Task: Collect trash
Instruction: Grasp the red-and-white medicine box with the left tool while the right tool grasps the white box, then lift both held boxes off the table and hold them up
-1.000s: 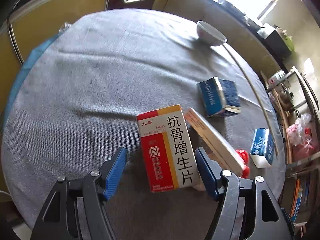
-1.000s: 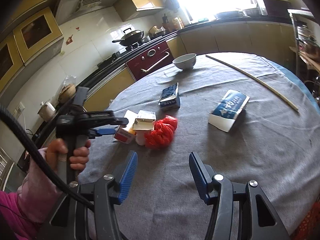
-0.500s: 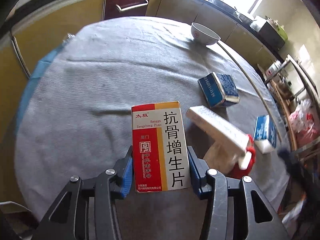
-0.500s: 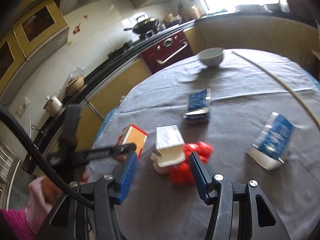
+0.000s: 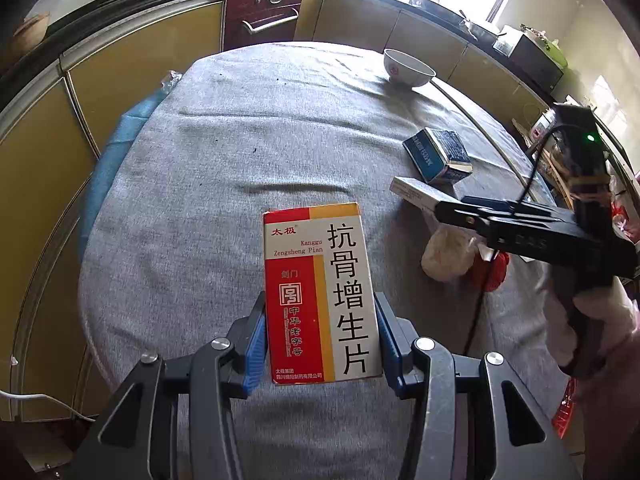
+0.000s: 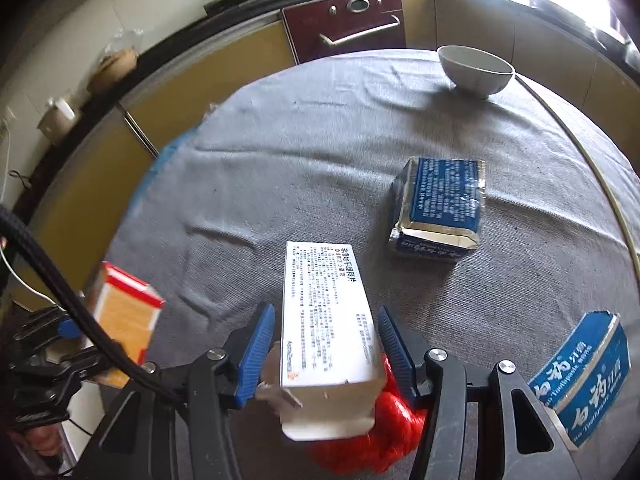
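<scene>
My left gripper (image 5: 320, 340) is clamped on the red and white medicine box (image 5: 318, 296), both blue pads pressed flat against its long sides, and the box looks lifted clear of the grey tablecloth (image 5: 224, 168). My right gripper (image 6: 326, 344) stands half open around the white printed box (image 6: 324, 320): the pads sit just beside its two sides, with a sliver of gap on the left one, so I do not have it yet. That box rests tilted on a pale lump and a red mesh bag (image 6: 368, 444), near me at the middle of the table.

The rest of the rubbish is spread to the right: an opened blue carton (image 6: 440, 204) further off, and a blue toothpaste box (image 6: 584, 376) near the right edge. A white bowl (image 6: 476, 68) sits at the far side; I judge it is not trash.

To do this grab well, I would square the pads to the long faces of the white box, ease in so they reach past its middle, then close gently, since thin card crushes and the box could slide off its soft perch. I should keep the mesh out of the pinch, and hold my left grip steady
</scene>
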The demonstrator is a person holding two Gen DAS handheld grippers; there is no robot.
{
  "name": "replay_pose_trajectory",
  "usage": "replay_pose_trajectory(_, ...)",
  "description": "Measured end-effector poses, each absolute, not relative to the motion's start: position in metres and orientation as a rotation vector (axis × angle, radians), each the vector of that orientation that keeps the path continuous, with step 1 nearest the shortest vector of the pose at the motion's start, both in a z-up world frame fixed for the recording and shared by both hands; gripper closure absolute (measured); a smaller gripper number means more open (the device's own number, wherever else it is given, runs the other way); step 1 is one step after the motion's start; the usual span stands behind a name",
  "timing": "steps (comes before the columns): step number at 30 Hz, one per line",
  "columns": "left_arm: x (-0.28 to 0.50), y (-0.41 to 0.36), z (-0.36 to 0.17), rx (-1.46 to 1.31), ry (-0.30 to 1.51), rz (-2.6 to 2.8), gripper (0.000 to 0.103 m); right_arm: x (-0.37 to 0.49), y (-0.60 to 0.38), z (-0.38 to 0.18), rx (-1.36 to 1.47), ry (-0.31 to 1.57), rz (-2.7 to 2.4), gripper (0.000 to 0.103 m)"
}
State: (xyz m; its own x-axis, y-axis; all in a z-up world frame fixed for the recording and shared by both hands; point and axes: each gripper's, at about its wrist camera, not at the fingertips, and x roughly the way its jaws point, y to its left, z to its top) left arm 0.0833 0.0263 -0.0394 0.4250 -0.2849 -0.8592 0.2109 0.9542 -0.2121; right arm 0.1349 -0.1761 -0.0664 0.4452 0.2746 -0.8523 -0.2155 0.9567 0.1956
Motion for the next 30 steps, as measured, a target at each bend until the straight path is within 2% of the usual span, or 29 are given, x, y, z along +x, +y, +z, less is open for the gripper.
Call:
replay_pose_trajectory(3, 0.081, 0.025, -0.038, -0.073, 1.086, -0.309, 0.053, 0.135, -0.172, -0.068, 0.051, 1.058, 0.303, 0.046)
replay_pose_trajectory(4, 0.081, 0.024, -0.037, -0.072, 1.084, -0.308, 0.053, 0.134, -0.171, -0.068, 0.053, 1.048, 0.304, 0.055)
replay_pose_trajectory(19, 0.048, -0.005, -0.013, -0.027, 1.028, -0.332, 0.053, 0.039, -0.197, -0.020, 0.183, 0.786, 0.279, 0.055)
replay_pose_trajectory(30, 0.005, -0.038, -0.004, 0.066, 0.995, -0.384, 0.053, -0.058, -0.240, -0.020, 0.277, 0.714, 0.177, 0.055)
